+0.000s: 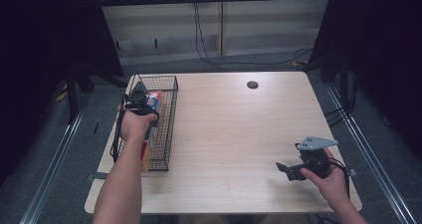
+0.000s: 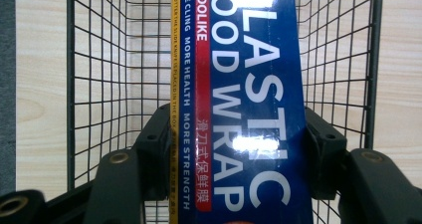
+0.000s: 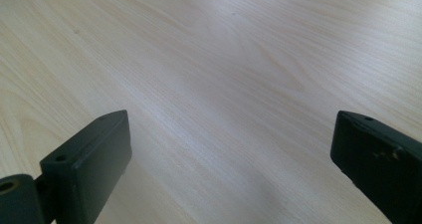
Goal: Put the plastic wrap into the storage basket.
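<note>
From the left tool view I read the plastic wrap box clamped inside the wire basket; high view shows right tool low over the bench, gaping, empty.

High overhead view down the table; two close tongs-mounted views, perhaps sharing tabletop.

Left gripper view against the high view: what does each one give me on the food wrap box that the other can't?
Left gripper view alone: the plastic food wrap box reads clearly, its blue face lettered white, and the left gripper has both jaws pressed on its sides. High view alone: the right gripper low over the bare table with nothing in it, and the whole wire basket at the table's left edge. Both: the box held inside the basket.
</note>
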Tool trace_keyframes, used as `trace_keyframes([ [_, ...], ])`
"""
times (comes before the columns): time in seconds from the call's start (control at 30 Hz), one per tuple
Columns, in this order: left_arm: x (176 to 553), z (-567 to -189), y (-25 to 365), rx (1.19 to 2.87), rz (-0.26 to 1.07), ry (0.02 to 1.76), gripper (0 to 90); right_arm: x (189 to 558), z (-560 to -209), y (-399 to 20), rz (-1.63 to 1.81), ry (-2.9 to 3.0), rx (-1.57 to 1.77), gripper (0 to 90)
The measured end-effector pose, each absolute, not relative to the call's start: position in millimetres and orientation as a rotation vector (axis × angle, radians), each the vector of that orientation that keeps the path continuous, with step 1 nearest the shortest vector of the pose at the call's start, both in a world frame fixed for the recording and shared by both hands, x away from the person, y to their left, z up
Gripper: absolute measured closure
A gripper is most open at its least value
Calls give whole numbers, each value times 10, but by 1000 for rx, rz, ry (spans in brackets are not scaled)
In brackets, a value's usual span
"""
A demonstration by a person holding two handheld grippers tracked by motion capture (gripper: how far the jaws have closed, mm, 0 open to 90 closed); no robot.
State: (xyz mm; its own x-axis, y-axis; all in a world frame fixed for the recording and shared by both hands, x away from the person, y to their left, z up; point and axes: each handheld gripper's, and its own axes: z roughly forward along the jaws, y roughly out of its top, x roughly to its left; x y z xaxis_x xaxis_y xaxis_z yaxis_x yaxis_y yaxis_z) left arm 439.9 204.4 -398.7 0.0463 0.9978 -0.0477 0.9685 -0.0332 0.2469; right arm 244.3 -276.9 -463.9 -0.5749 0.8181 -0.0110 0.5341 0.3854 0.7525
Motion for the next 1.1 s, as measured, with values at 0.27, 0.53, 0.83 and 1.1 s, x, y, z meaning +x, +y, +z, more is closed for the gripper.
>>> trace_keyframes([
  [0.27,4397,-4043,2043,2106,203,2038,424,2446,-4638,-2768,1019,2272,1169,25],
  [0.53,4391,-4050,2045,2095,223,2046,419,2448,-4637,-2774,1023,2270,1166,24],
  [0.83,4358,-4060,2052,2084,225,2028,393,2439,-4633,-2774,1020,2273,1166,24],
  [1.1,4315,-3986,2094,2044,225,2002,284,2443,-4630,-2762,1026,2276,1162,24],
])
